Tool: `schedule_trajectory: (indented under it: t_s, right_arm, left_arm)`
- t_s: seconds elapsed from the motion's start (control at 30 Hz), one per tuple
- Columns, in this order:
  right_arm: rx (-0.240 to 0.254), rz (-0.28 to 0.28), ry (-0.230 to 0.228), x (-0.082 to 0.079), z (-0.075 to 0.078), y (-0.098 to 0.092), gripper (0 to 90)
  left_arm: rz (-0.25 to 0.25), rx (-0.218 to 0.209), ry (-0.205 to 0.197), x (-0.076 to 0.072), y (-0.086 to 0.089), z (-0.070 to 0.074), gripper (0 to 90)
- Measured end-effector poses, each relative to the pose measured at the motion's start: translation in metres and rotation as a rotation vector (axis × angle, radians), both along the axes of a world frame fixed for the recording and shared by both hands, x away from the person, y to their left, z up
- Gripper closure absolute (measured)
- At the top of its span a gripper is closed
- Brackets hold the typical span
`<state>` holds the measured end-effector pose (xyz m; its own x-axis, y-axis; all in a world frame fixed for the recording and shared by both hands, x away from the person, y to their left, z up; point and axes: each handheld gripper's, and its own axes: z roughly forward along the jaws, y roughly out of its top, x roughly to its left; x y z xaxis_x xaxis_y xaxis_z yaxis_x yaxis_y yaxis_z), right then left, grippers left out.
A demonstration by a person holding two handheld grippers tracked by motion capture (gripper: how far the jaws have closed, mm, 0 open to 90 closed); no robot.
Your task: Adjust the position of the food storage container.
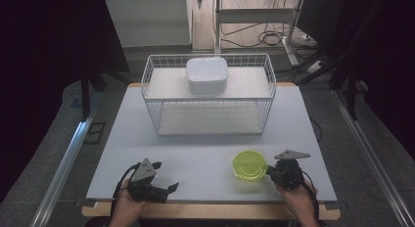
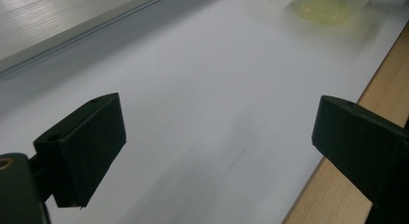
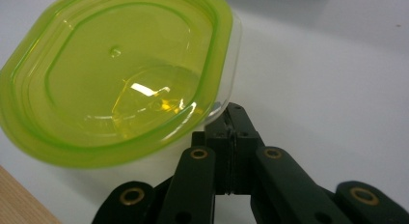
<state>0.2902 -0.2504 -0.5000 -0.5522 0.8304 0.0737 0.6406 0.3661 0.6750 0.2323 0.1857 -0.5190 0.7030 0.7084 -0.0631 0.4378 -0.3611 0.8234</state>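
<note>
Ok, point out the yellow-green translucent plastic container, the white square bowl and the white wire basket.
Yellow-green translucent plastic container (image 3: 115,74): right gripper view, middle of its lid.
White square bowl (image 1: 207,70): high view, centre of its upturned base.
White wire basket (image 1: 210,118): high view, front mesh wall.

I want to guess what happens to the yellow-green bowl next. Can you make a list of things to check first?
1. Right gripper shut on the rim of the yellow-green bowl: ok, the jaws are pinched together at its edge.
2. Bowl level: not ok, in the right gripper view it looks tilted.
3. Bowl empty: ok, nothing shows inside it.
4. Left gripper out of the way: ok, it is open, apart from the bowl near the table's front edge.
5. Path to the wire basket: ok, bare table lies between.
6. Room in the basket: cannot tell; a white container sits at its top middle.
</note>
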Motion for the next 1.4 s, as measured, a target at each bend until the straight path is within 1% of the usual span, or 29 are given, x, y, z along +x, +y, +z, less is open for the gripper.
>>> schedule_trajectory:
  t_s: [0.1, 0.2, 0.33, 0.4, 0.6, 0.97, 1.27, 1.4]
  right_arm:
    - [0.018, 0.017, 0.012, 0.003, 0.0, 0.004, 89.3]
    - [0.03, 0.037, 0.014, 0.004, 0.001, 0.01, 89.3]
    - [0.032, 0.061, 0.026, 0.007, 0.0, 0.018, 89.2]
    - [0.032, 0.072, 0.027, 0.008, -0.001, 0.023, 89.2]
    - [0.062, 0.114, 0.06, 0.011, -0.004, 0.04, 89.2]
    - [0.094, 0.174, 0.085, 0.015, -0.009, 0.07, 89.0]
    - [0.109, 0.23, 0.102, 0.018, -0.012, 0.096, 88.8]
    - [0.097, 0.256, 0.099, 0.019, -0.013, 0.106, 88.7]
  left_arm:
    - [-0.001, 0.001, 0.001, 0.0, 0.0, 0.0, 4.5]
    - [-0.003, 0.004, 0.003, 0.001, -0.001, -0.001, 4.5]
    - [-0.004, 0.003, 0.003, 0.0, -0.001, -0.001, 4.5]
    - [-0.004, 0.002, 0.004, 0.001, -0.001, -0.001, 4.5]
    - [-0.005, 0.005, 0.006, 0.001, -0.001, -0.001, 4.5]
    - [-0.008, 0.01, 0.007, 0.001, -0.002, -0.002, 4.5]
    - [-0.012, 0.014, 0.007, 0.0, -0.003, -0.002, 4.5]
    - [-0.013, 0.013, 0.009, 0.0, -0.002, -0.002, 4.5]
